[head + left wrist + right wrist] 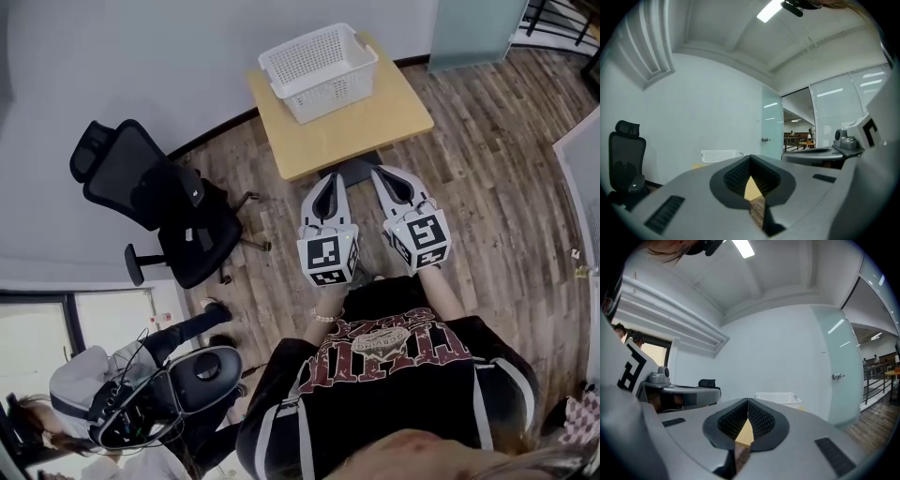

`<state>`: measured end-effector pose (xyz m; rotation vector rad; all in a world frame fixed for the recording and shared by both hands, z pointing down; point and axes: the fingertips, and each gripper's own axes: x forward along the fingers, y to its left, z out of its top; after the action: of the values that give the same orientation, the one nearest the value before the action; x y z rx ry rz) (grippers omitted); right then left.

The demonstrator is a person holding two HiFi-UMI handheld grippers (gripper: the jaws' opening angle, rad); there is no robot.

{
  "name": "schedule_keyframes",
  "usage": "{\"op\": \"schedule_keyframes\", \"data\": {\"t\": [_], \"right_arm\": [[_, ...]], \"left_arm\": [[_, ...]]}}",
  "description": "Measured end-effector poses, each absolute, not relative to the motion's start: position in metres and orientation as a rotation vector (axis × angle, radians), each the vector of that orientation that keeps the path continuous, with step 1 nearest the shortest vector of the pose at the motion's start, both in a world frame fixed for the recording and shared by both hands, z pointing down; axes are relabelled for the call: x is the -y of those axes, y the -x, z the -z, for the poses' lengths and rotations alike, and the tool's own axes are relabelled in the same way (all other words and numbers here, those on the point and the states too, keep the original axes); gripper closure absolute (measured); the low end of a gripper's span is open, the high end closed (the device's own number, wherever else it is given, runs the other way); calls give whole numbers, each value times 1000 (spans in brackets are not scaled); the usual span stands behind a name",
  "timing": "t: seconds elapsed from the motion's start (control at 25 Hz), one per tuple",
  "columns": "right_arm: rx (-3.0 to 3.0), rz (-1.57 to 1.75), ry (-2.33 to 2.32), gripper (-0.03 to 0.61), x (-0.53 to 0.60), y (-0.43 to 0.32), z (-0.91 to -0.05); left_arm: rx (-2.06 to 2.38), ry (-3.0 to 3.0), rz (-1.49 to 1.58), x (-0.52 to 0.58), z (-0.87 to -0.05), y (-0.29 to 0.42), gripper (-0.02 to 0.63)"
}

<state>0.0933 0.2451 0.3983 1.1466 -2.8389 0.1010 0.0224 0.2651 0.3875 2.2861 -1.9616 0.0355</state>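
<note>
Ridged pads [735, 177] of the left gripper [750, 158] meet at the tips, with nothing between them. The right gripper [748, 401] is likewise closed and empty. In each gripper view a wedge of tabletop and floor shows through the hollow behind the joined tips.

Both grippers are held side by side in front of the person's chest. They are level and point at the near edge of a small wooden table [375, 122], which they reach without touching. A white perforated plastic basket [319, 58] stands upright at the table's far end, well apart from either gripper, and no contents can be seen in it.

A black office chair [159, 202] stands to the left on the plank floor [487, 187].

Handling note: closed jaws cannot take the basket's rim, so any grasp calls for parting them first. The tips should approach above the table edge rather than into it. A light, wide basket is judged to sit steadiest when held at opposite rims.
</note>
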Motion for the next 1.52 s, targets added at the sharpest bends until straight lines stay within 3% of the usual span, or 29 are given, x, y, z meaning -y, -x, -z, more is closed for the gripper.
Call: {"op": "schedule_keyframes", "data": {"t": [1.52], "right_arm": [[2785, -83, -1225, 561, -120, 26, -401]], "left_arm": [[1805, -2363, -9, -130, -395, 85, 566]]}}
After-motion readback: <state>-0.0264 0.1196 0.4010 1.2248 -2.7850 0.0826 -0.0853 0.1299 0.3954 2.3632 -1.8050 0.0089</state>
